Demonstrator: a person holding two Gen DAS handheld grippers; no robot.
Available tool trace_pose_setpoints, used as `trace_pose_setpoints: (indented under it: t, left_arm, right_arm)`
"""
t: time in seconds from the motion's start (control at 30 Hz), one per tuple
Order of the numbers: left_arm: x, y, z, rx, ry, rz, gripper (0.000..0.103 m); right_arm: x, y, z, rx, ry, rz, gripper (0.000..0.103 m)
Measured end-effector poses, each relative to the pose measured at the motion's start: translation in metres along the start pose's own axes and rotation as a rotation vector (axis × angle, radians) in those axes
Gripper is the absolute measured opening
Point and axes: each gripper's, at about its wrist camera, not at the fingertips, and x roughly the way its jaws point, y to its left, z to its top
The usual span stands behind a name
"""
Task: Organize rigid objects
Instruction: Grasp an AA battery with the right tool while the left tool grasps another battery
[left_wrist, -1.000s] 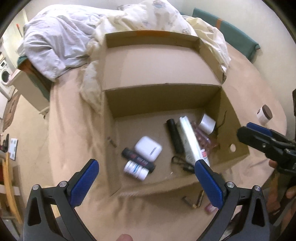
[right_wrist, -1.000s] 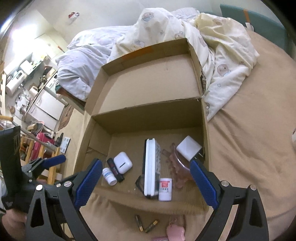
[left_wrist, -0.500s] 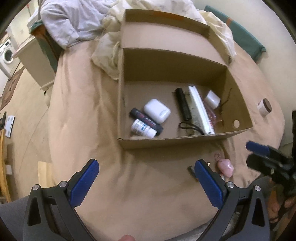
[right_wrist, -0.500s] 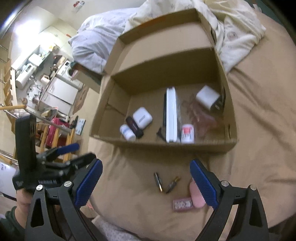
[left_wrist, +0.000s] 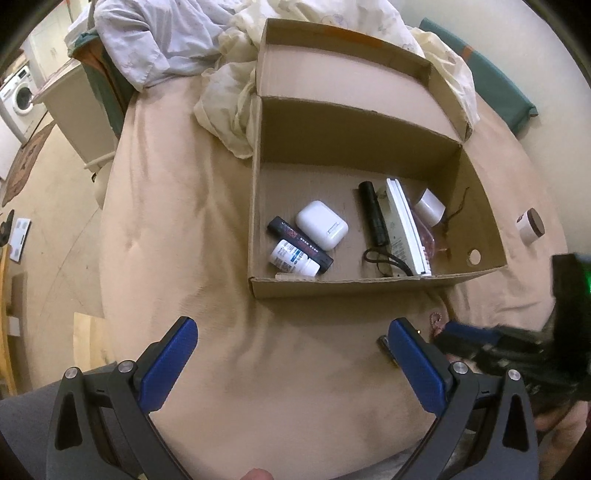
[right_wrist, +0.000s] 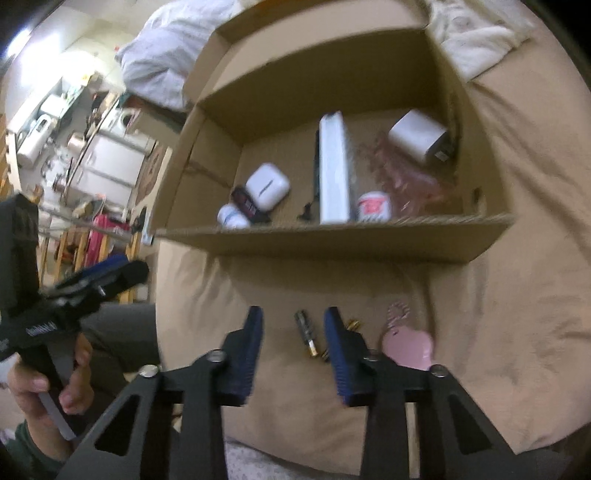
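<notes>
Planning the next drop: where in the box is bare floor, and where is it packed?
Free: the box floor's back-left corner, behind the earbud case, and the strip between that case and the black flashlight. Crowded: the right side, around the flat white case and white charger. The front-left corner holds the pill bottle.

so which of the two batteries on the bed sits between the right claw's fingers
The dark battery lies between the right claw; the other battery peeks out beyond its right finger.

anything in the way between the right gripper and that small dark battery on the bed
Nothing visible. The small dark cylindrical battery lies on the tan bedsheet between the right gripper's narrowed blue pads, which have just been closing and don't touch it.
</notes>
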Motion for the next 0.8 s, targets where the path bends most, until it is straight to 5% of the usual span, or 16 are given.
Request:
trace_pose_setpoints:
  t: [0.1,0.43,0.57,0.8]
  left_arm:
    - [-0.003,0.002,0.000,-0.012,-0.005,-0.007,0.103]
    - [-0.003,0.004,-0.001,-0.017,0.004,-0.018,0.103]
    - [0.001,0.002,-0.001,-0.010,0.016,-0.011,0.103]
    - [0.004,0.004,-0.001,-0.016,0.023,-0.015,0.103]
  right_arm:
    - [0.017,0.005,-0.003,-0.008,0.056,0.021,0.034]
    - [0.082,0.022,-0.010,-0.128,0.194,-0.173,0.034]
    - [0.090,0.034,-0.014,-0.207,0.173,-0.265,0.011]
    - [0.056,0.032,-0.009,-0.145,0.119,-0.163,0.011]
